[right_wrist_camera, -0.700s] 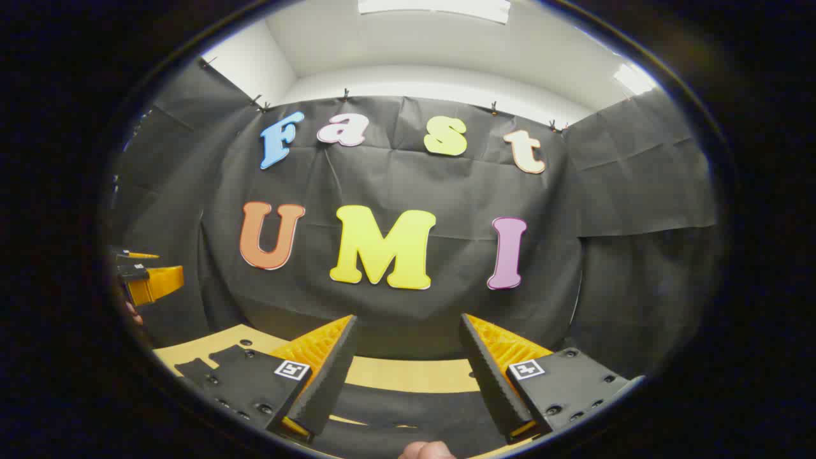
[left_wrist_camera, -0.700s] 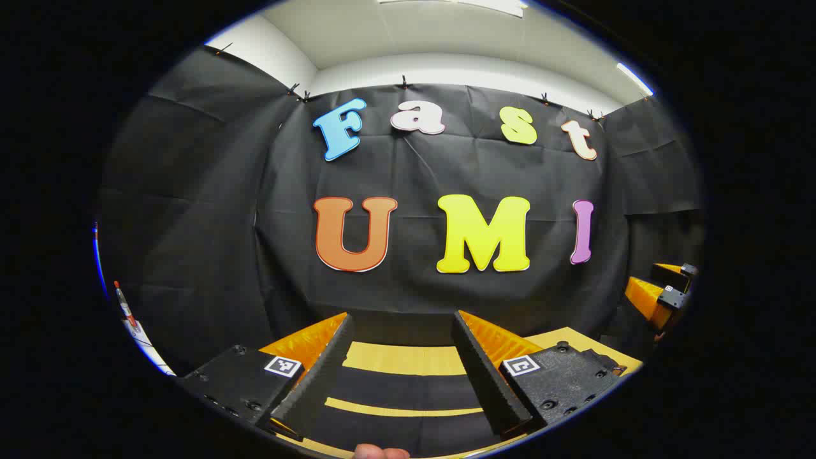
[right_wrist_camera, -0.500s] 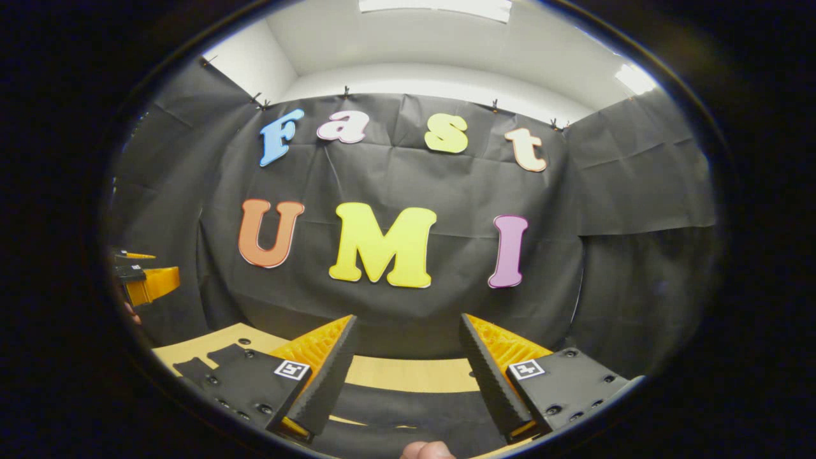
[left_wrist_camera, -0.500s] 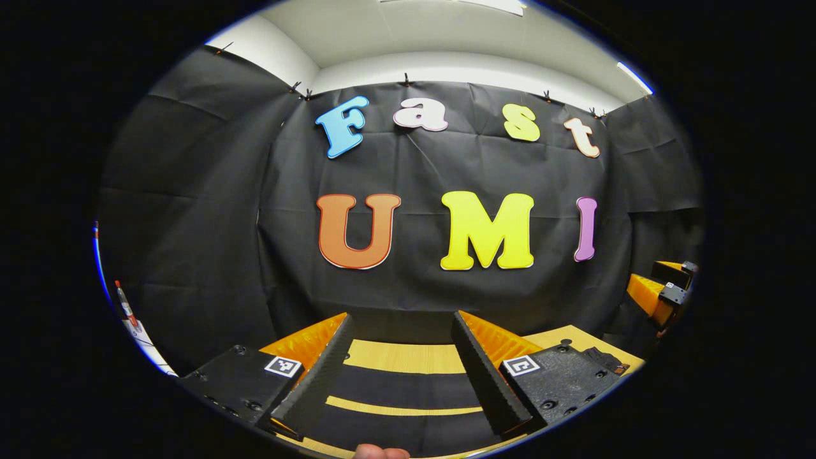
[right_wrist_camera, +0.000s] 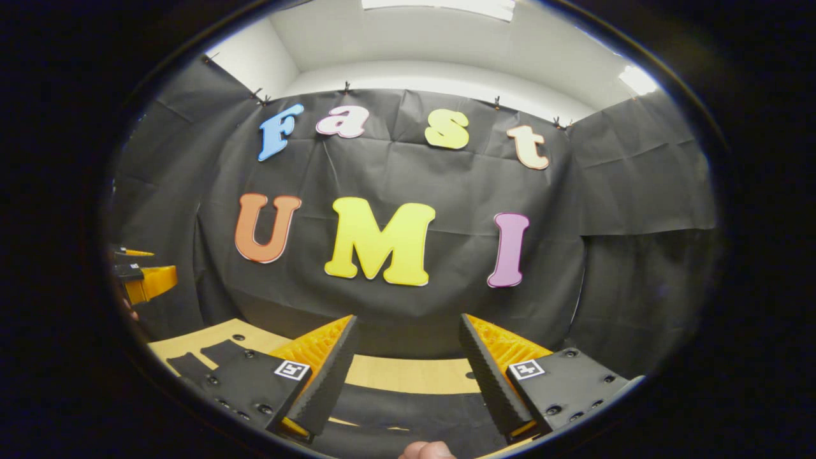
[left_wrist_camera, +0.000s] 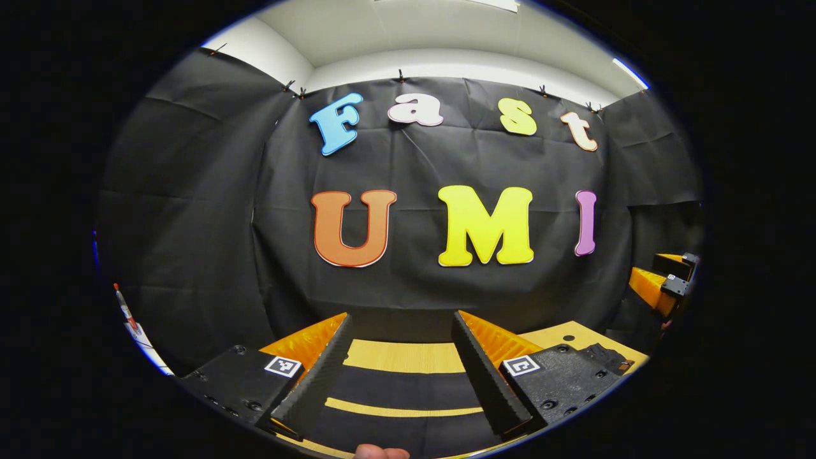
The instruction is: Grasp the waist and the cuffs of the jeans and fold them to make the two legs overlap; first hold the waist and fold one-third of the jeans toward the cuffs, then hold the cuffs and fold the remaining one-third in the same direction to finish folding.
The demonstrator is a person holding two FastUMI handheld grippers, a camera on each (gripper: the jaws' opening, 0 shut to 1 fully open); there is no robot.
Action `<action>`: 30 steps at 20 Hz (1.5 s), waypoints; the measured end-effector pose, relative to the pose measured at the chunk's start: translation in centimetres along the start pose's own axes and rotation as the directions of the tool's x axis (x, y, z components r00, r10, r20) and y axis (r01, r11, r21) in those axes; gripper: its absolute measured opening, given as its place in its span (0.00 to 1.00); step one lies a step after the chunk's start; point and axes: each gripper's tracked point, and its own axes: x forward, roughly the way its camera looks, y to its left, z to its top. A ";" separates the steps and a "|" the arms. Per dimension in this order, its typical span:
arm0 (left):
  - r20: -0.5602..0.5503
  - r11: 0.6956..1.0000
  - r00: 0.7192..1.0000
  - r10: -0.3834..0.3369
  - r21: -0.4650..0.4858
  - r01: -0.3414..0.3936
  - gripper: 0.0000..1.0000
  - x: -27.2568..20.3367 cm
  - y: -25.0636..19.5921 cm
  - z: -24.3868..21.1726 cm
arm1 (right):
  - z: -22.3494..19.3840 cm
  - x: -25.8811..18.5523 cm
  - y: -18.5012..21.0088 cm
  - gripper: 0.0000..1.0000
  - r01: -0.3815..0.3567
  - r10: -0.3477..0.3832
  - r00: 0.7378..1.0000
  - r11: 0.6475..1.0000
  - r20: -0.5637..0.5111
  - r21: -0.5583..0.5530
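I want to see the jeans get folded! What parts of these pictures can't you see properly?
- Jeans: in the left gripper view, dark cloth low between the left gripper fingers; waist and cuffs cut off by the bottom edge.
- Dark cloth in the right gripper view, under the right gripper: same trouble.
- Table: mostly covered by grippers and cloth.
- The right gripper at the left gripper view's edge: too small to tell its state.

Black screw-studded gripper (left_wrist_camera: 401,373) plates bear square markers.
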 end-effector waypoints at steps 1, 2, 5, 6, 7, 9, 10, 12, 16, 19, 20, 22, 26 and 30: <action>-0.008 1.000 1.000 0.000 -0.002 0.000 0.99 0.2 0.0 -0.2 | -0.3 0.1 -0.1 0.96 0.000 0.000 1.000 1.000 -0.007 0.000; -0.016 1.000 1.000 -0.001 -0.006 0.001 0.99 0.3 -0.1 -0.6 | -0.4 0.3 -0.3 0.96 0.001 -0.001 1.000 1.000 -0.009 0.002; -0.041 1.000 0.999 0.010 -0.021 -0.011 0.99 0.6 0.2 -1.4 | -1.1 0.8 -1.1 0.96 0.009 -0.009 1.000 1.000 -0.024 0.005; -0.045 1.000 0.999 0.016 -0.021 -0.017 0.99 0.7 0.2 -1.5 | -1.3 1.0 -1.4 0.96 0.014 -0.014 1.000 1.000 -0.028 0.004; -0.048 1.000 0.999 0.019 -0.018 -0.020 0.99 0.7 0.3 -1.6 | -1.5 1.1 -1.9 0.97 0.019 -0.019 0.999 1.000 -0.032 0.001; -0.054 1.000 0.998 0.024 -0.006 -0.024 0.99 1.0 0.4 -2.0 | -1.9 1.2 -2.5 0.96 0.027 -0.027 0.999 1.000 -0.037 -0.004; -0.057 1.000 0.998 0.024 -0.001 -0.024 0.99 1.0 0.3 -2.1 | -2.2 1.2 -2.8 0.97 0.029 -0.029 0.999 1.000 -0.043 -0.005; -0.066 1.000 0.997 0.027 0.014 -0.026 0.99 1.0 0.4 -2.5 | -2.8 1.3 -3.2 0.97 0.031 -0.031 0.998 0.999 -0.054 -0.008; -0.106 0.998 0.994 0.036 0.053 -0.030 0.99 0.7 0.9 -4.4 | -4.6 1.1 -4.5 0.96 0.023 -0.025 0.995 0.999 -0.099 -0.025; -0.159 0.995 0.985 0.061 0.091 -0.046 1.00 0.0 2.8 -6.5 | -7.1 0.4 -7.0 0.96 0.021 -0.029 0.988 0.998 -0.151 -0.053; -0.191 0.995 0.979 0.074 0.085 -0.058 1.00 -0.2 3.5 -7.7 | -8.1 0.1 -7.9 0.97 0.023 -0.031 0.983 0.999 -0.179 -0.046; -0.268 0.993 0.957 0.114 0.058 -0.102 1.00 -1.2 5.5 -10.3 | -11.0 -0.7 -10.6 0.96 0.062 -0.059 0.963 0.998 -0.263 0.002; -0.434 0.964 0.870 0.234 -0.014 -0.266 1.00 -5.1 11.1 -17.0 | -17.9 -3.2 -17.8 0.98 0.224 -0.166 0.878 0.971 -0.448 0.081; -0.611 0.884 0.752 0.250 -0.173 -0.434 1.00 -9.3 15.0 -23.7 | -24.4 -6.8 -22.2 0.98 0.335 -0.174 0.778 0.928 -0.604 0.165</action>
